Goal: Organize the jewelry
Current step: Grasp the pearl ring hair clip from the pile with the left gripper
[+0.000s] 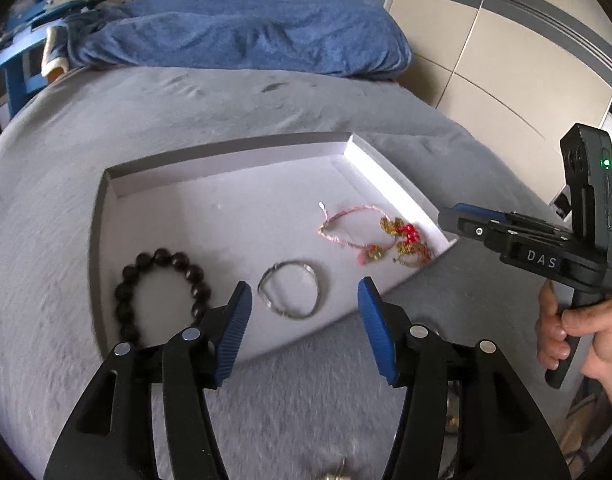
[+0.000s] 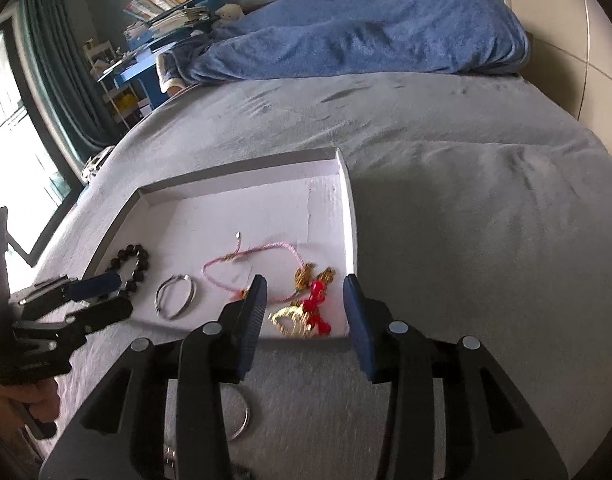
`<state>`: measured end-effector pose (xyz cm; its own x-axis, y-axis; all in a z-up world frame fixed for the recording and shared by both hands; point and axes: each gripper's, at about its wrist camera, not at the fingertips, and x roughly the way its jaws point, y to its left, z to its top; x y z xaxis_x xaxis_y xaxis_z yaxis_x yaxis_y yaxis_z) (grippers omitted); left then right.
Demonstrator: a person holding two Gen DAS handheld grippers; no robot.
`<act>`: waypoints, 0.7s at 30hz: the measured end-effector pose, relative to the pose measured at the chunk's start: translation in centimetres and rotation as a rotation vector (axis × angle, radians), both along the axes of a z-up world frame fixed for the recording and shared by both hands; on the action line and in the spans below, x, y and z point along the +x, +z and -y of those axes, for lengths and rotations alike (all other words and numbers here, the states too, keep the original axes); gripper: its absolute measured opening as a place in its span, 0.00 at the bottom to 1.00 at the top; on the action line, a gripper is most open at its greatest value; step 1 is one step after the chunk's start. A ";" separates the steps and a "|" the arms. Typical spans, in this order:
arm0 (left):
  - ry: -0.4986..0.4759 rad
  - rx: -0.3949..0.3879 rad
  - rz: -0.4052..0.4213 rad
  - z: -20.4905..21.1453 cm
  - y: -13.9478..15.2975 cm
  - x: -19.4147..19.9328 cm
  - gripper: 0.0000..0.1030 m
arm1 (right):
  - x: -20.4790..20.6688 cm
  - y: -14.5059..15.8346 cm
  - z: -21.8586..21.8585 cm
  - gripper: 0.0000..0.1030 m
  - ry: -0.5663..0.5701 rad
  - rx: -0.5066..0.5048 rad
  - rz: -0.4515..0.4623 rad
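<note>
We have three pieces lying in the tray (image 1: pixel 229 152): bead bracelet (image 1: pixel 161 292) at its left end, silver bangle (image 1: pixel 289 294) mid-front, pink cord bracelet (image 2: pixel 261 266) right. Our left gripper (image 1: pixel 303 330) and right gripper (image 2: pixel 301 324) hang apart and empty at the tray's front edge. Another ring (image 2: pixel 241 416) lies outside the tray, probably next to collect.

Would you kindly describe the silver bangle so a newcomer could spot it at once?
On the grey bed lies a shallow white tray. The silver bangle lies near its front edge, between the dark bead bracelet and the pink cord bracelet: the only plain metal ring.
</note>
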<state>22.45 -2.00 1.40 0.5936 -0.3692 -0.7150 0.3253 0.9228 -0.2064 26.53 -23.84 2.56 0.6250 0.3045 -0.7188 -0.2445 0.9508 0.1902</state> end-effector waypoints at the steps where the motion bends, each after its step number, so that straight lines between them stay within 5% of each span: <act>1: -0.001 0.009 0.006 -0.1 0.1 -0.5 0.55 | -0.6 0.2 -0.2 0.39 0.014 -0.013 0.008; 16: -0.004 0.062 -0.057 -1.4 -2.3 -9.0 0.55 | -4.3 -0.6 -0.5 0.48 0.008 -0.001 -0.027; 21: -0.040 0.138 -0.069 -0.6 -4.0 -11.0 0.55 | -5.4 -0.7 -1.4 0.51 0.032 -0.020 -0.031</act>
